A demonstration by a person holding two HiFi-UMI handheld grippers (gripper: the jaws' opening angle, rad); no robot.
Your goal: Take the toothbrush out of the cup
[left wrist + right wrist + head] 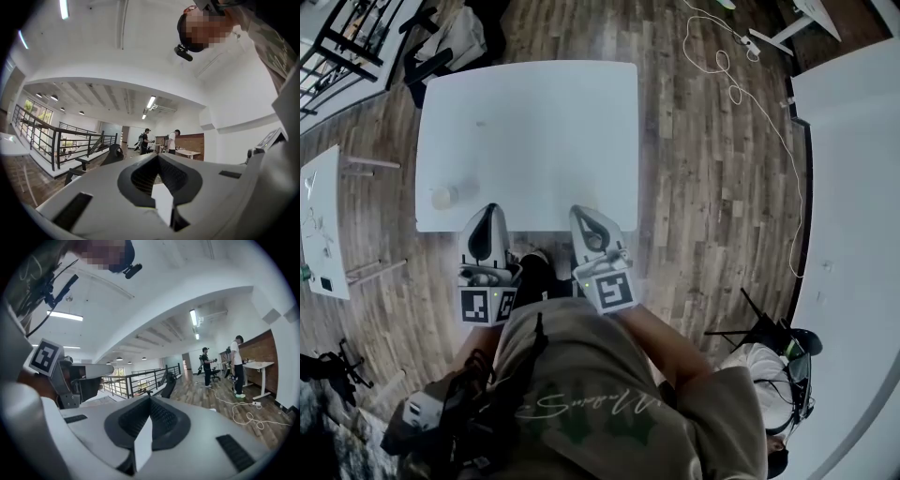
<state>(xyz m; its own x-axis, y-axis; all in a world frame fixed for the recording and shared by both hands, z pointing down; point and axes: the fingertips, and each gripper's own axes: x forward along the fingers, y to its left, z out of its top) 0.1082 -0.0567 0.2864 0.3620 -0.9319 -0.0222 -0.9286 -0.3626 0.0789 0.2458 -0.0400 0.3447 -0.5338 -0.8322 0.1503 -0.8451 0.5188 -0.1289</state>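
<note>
While both grippers are held side by side close to the person's body, pointing out over the near edge of the table, nothing is in hand.

Left gripper: jaws together, empty. Its own view looks out across the room over the closed tips, and no cup shows in it.

Right gripper: jaws also together, nothing between them. Its view likewise shows only the room.

Cup: pale, standing on the table close to the near left corner. The toothbrush is too small to make out in the head view. Judged to be in the cup as yet, since neither gripper carries anything.

Positions relative to the cup:
- Left gripper is near it, toward the person and a little to the right, not touching.
- Right gripper is further right of the cup, well apart.

Pose reads as a ready stance, not a grasp: tips level, neither aimed at the cup.

Judgement: extraction not begun. The left gripper is nearer the cup, so it is the likelier one to steady the cup or pull the brush. Either way the jaws must open first.
</note>
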